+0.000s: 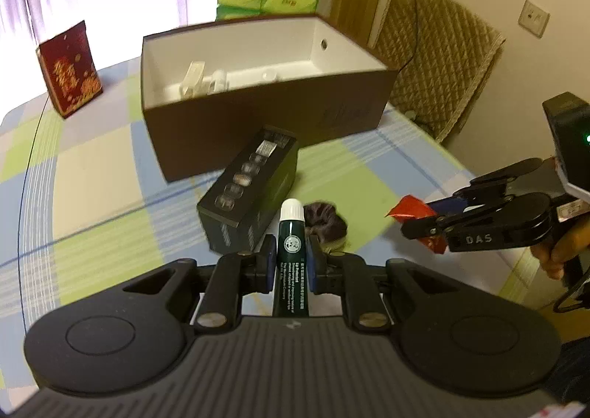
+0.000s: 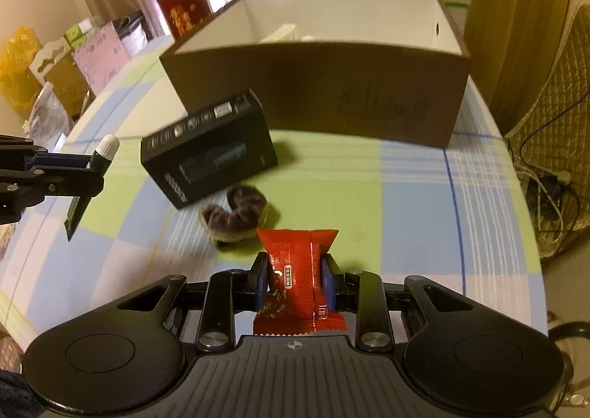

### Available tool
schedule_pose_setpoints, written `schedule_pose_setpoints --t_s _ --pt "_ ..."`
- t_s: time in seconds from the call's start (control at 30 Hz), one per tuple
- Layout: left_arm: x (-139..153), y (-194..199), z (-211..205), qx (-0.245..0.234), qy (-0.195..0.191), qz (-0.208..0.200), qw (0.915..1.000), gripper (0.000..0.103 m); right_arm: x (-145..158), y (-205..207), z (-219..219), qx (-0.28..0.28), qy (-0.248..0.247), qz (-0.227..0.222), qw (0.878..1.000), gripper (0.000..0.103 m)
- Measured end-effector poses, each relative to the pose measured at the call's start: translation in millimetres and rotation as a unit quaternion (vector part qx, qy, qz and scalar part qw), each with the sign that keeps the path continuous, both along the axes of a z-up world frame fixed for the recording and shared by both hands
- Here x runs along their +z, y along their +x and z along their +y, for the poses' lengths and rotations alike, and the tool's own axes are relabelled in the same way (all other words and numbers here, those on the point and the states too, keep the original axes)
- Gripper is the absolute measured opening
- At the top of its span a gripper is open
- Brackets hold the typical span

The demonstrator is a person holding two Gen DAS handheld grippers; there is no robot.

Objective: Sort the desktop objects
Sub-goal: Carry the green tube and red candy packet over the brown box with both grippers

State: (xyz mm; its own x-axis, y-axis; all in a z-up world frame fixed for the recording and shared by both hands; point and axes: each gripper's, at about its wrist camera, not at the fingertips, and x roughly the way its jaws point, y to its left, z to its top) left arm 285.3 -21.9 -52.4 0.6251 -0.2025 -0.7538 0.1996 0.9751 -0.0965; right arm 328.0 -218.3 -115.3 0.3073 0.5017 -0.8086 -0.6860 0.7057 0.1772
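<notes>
Tube, dark green with a white cap, clamped upright between the pads of my left claw, jaws closed tight on it and lifted clear of the surface. Red snack packet pinched at its middle in my right claw, jaws closed against its sides. Black carton lying on the checked cloth just ahead of the tube, close to the near wall of the large brown box. Dark hair scrunchie resting just beside the carton, between it and the packet. Box open at the top, several white items on its floor
</notes>
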Motion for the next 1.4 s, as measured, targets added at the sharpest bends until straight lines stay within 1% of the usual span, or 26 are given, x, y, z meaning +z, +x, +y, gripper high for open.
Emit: schedule_pose_setpoints --t_s 0.23,0.37,0.6,0.77,0.93,1.07,1.23,1.4 --pt "18.3 9.8 -5.8 -0.011 -0.01 -0.029 0.9995 0.013 18.5 10.1 -2.0 -0.007 0.018 -0.013 1.0 0.026" --pt "28.3 20.3 -5.6 -0.013 -0.008 -0.045 0.9988 0.013 30.0 20.8 -2.6 -0.01 0.026 -0.022 0.999 0.026" --pt "48.1 44.8 2.4 -0.009 -0.002 -0.078 0.9969 0.013 52.2 50.4 4.6 -0.013 0.037 -0.05 0.998 0.026" --pt "57.9 72.7 6.7 -0.005 -0.005 -0.09 0.9959 0.013 66.9 79.8 16.6 -0.012 0.05 -0.069 0.996 0.026" --pt "66.8 108.5 6.2 -0.011 -0.003 -0.102 0.9948 0.013 81.4 115.6 34.2 -0.014 0.061 -0.087 0.994 0.026" --pt "69.8 143.7 7.6 -0.014 -0.002 -0.103 0.9946 0.013 87.3 147.5 52.6 -0.015 0.058 -0.103 0.993 0.026" --pt "64.0 192.6 7.2 -0.022 0.0 -0.091 0.9956 0.013 77.6 188.6 76.1 -0.023 0.039 -0.104 0.994 0.026" --pt "45.2 247.3 2.7 -0.026 0.015 -0.065 0.9974 0.013 58.4 232.1 95.7 -0.033 0.018 -0.088 0.995 0.026"
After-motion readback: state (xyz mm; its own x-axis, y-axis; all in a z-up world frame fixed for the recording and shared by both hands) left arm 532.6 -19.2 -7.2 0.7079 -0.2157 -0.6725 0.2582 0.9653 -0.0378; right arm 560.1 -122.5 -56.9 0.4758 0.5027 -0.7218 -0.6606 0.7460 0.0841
